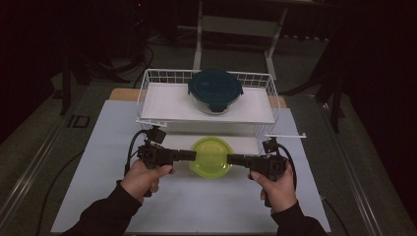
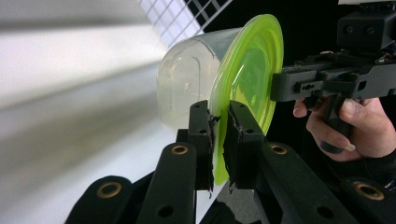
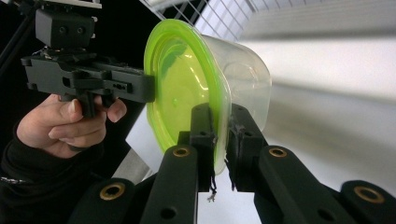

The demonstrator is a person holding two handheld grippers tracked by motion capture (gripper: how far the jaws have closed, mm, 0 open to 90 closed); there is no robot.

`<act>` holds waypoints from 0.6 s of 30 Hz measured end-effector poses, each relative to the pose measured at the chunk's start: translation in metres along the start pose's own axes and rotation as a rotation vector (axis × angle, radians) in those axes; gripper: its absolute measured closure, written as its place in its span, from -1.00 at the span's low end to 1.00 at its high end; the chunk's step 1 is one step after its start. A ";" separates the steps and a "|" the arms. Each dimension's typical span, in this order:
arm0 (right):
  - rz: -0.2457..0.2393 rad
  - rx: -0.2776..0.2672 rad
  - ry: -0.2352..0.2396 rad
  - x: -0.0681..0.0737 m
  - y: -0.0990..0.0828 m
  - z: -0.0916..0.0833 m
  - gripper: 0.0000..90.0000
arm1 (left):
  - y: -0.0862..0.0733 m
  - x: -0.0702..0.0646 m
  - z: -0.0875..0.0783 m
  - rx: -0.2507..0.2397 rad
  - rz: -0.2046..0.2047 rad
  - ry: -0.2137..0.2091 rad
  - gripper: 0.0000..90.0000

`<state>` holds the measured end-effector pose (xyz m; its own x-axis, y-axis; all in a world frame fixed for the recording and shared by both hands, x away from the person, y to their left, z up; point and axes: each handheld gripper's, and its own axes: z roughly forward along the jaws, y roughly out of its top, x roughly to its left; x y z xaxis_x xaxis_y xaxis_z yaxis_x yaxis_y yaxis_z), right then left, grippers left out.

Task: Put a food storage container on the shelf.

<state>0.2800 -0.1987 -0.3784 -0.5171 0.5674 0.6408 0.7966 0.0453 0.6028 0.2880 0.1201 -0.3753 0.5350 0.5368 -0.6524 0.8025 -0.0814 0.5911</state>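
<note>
A clear tub with a lime-green lid (image 1: 210,156) hangs between my two grippers, just in front of the white wire rack's (image 1: 147,88) lower level. My left gripper (image 1: 193,156) is shut on the lid's left rim, and my right gripper (image 1: 229,158) is shut on the right rim. In the left gripper view the jaws pinch the green rim (image 2: 218,140), with the clear tub body (image 2: 191,84) to their left. In the right gripper view the right gripper (image 3: 221,135) clamps the lid's edge (image 3: 182,88). Each gripper view also shows the other hand's gripper (image 2: 317,81) (image 3: 88,77) on the far rim.
A round container with a dark teal lid (image 1: 215,88) stands on the rack's upper white shelf (image 1: 167,105). The rack sits at the back of a white mat (image 1: 108,167) on the table. Dark floor and stand legs lie beyond.
</note>
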 end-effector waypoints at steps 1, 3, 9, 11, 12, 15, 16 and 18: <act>-0.007 -0.007 0.002 0.004 0.005 -0.002 0.82 | 0.003 -0.002 -0.002 -0.004 0.003 0.001 0.79; -0.022 -0.021 0.000 0.009 0.014 -0.005 0.82 | 0.011 -0.007 -0.007 -0.018 0.014 0.004 0.79; -0.061 -0.066 0.004 0.026 0.040 -0.016 0.82 | 0.037 -0.022 -0.021 -0.056 0.030 0.003 0.79; -0.078 -0.081 0.006 0.031 0.049 -0.020 0.82 | 0.046 -0.028 -0.026 -0.070 0.046 0.012 0.79; -0.079 -0.086 0.006 0.032 0.053 -0.021 0.82 | 0.051 -0.031 -0.028 -0.077 0.052 0.015 0.79; -0.096 -0.104 0.003 0.039 0.067 -0.026 0.82 | 0.063 -0.037 -0.033 -0.088 0.055 0.019 0.80; -0.102 -0.105 -0.002 0.041 0.070 -0.027 0.82 | 0.068 -0.039 -0.035 -0.095 0.057 0.018 0.80; -0.105 -0.112 0.004 0.044 0.079 -0.029 0.82 | 0.075 -0.042 -0.039 -0.104 0.068 0.024 0.79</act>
<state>0.3111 -0.1941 -0.2889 -0.5970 0.5610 0.5735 0.6985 0.0119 0.7155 0.3151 0.1243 -0.2850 0.5798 0.5529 -0.5985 0.7323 -0.0315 0.6803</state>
